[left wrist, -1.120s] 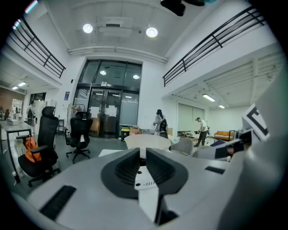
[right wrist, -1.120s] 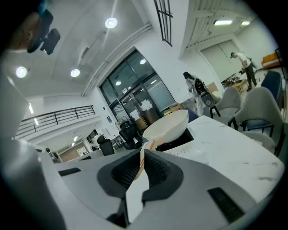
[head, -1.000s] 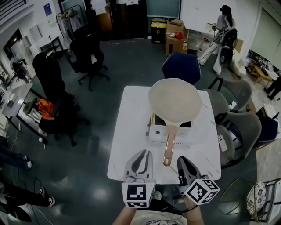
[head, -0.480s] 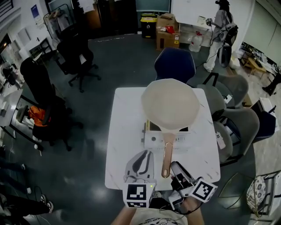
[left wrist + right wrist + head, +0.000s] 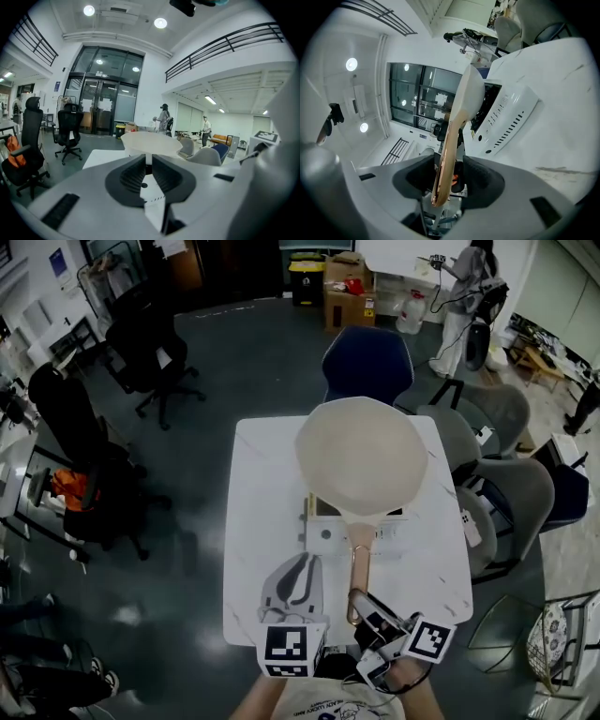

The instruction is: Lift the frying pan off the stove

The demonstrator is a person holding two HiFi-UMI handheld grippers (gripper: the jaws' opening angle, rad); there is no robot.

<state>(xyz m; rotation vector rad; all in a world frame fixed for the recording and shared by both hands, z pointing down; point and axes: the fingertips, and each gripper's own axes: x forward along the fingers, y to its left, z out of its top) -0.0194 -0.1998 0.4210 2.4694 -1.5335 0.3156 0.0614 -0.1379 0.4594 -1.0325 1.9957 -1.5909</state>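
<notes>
Handle (image 5: 359, 568) near table (image 5: 258, 521) edge, between just-opening fingers (image 5: 415, 180), right gripper (image 5: 364, 607).

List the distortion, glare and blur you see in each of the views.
Head view: fisheye bends the edges of the table and the room; the pan is sharp, evenly lit. Left gripper view: black rounded corners, ceiling lamps blown out, foreground soft. Right gripper view: scene rolled sideways, the pan's handle looms large, the stove bulges.
</notes>
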